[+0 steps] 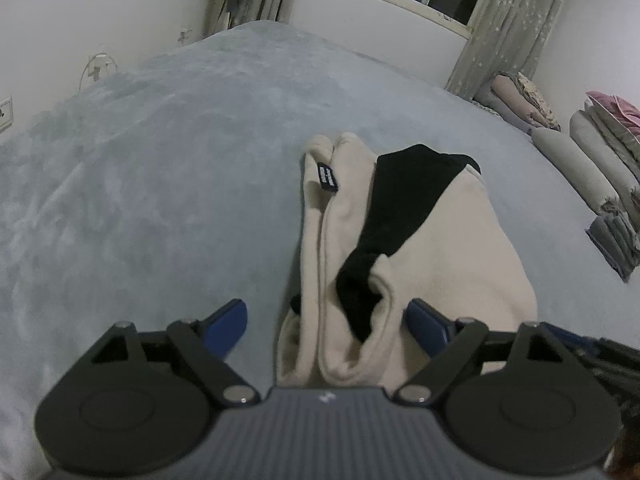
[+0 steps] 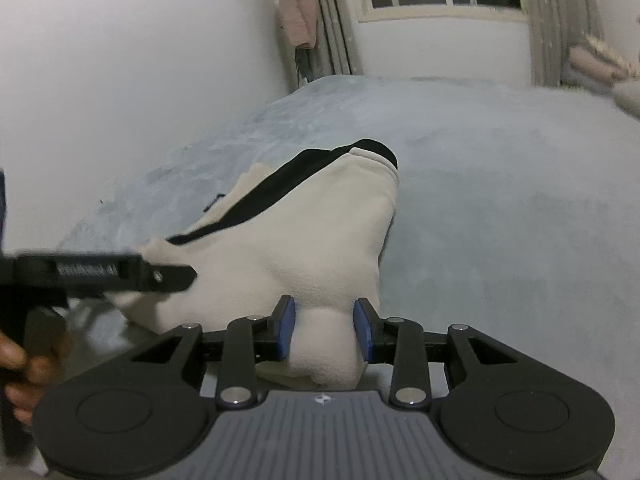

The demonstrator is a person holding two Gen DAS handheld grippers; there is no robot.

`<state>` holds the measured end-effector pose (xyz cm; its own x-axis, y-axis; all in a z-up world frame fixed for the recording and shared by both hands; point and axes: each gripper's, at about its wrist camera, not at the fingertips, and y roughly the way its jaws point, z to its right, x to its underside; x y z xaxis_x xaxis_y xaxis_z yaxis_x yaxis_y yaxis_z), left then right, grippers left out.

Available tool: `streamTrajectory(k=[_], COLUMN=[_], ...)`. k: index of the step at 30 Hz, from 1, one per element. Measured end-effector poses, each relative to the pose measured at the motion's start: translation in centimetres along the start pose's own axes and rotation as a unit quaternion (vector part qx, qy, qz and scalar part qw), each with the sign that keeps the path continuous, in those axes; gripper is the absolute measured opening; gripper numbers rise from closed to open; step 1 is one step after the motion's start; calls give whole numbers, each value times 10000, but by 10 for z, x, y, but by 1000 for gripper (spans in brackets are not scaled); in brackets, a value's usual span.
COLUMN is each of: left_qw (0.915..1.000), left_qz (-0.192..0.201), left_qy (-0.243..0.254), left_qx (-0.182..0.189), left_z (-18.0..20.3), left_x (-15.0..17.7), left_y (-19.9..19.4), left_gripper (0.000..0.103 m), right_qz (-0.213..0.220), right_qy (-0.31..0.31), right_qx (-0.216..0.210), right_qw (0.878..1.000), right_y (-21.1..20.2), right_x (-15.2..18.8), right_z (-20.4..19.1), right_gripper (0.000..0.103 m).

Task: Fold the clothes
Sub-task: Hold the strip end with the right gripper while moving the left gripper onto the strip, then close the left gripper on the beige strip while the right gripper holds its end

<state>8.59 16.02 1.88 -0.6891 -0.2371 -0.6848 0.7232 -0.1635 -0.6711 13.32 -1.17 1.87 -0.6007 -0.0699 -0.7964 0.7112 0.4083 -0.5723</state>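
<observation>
A cream fleece garment (image 1: 440, 240) with black lining and a small dark label lies bunched on the grey-blue bed. In the left wrist view my left gripper (image 1: 328, 324) stands open, its blue pads well apart on either side of the garment's near folded edge, not pressing it. In the right wrist view my right gripper (image 2: 325, 330) is shut on a thick fold of the same garment (image 2: 300, 240) at its near edge, blue pads squeezing the cloth from both sides. The left gripper (image 2: 120, 276) shows there as a black bar at the garment's left, held by a hand (image 2: 24, 364).
The bed's blanket (image 1: 160, 160) spreads wide to the left and beyond the garment. Stacks of folded bedding (image 1: 600, 152) sit along the right edge. A white wall with a socket (image 1: 5, 114) runs on the left; a window and curtains (image 1: 516, 20) are at the back.
</observation>
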Motion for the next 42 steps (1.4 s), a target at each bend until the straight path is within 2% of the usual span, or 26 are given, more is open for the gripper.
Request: streamTrajectory(k=[4, 5, 7, 11, 12, 14, 17, 19, 22, 24, 28, 32, 34, 36, 37, 39, 42], left_qw=[10000, 10000, 10000, 9998, 9997, 9991, 9986, 9983, 9970, 9970, 9957, 9939, 9937, 9935, 9917, 9857, 9803], left_qz=[-46, -49, -50, -63, -78, -104, -103, -115, -153, -153, -143, -130, -108, -97, -139, -304, -580], left_qy=[-63, -62, -62, -156, -206, -348, -408, -437, -575, -568, -716, -841, -853, -874, -1020, -1365, -1554], left_qx=[34, 37, 37, 79, 124, 219, 321, 375, 485, 509, 565, 697, 718, 718, 775, 945, 1072], left_z=[-2, -2, -2, -2, -4, -8, -7, -7, -11, -10, -11, -13, -11, -9, -11, -11, 7], left_x=[-2, -2, -1, -2, -2, -4, -3, -3, -4, -4, -6, -4, -2, 0, 1, 4, 14], left_y=[2, 1, 0, -1, -2, -3, -1, -1, -1, -1, -2, -2, -2, -2, -3, -5, -18], left_gripper=[83, 83, 81, 75, 72, 66, 57, 53, 52, 53, 59, 68, 70, 64, 52, 38, 31], right_qz=[-80, -77, -85, -45, -65, -132, -183, -162, -170, -169, -157, -148, -165, -225, -252, -287, -368], right_qy=[802, 1043, 1546, 2444, 2480, 2392, 2307, 2376, 2469, 2422, 2462, 2288, 2146, 1932, 1827, 1615, 1274], right_qx=[-265, -358, -635, -1203, -1267, -1343, -1343, -1387, -1548, -1524, -1198, -1066, -1015, -932, -897, -842, -670], right_qw=[9964, 9939, 9859, 9622, 9604, 9615, 9635, 9613, 9564, 9580, 9617, 9675, 9713, 9765, 9787, 9829, 9889], right_y=[-13, -15, -17, -8, -5, 0, 11, 16, 20, 22, 25, 20, 14, 8, 5, -5, -32], right_x=[0, 3, 11, 21, 21, 18, 14, 14, 14, 15, 15, 16, 16, 11, 8, 4, -1], right_z=[30, 38, 56, 81, 81, 76, 67, 64, 58, 54, 48, 39, 35, 31, 27, 21, 19], right_gripper=[60, 64, 65, 70, 72, 82, 85, 85, 84, 81, 60, 47, 44, 42, 41, 41, 40])
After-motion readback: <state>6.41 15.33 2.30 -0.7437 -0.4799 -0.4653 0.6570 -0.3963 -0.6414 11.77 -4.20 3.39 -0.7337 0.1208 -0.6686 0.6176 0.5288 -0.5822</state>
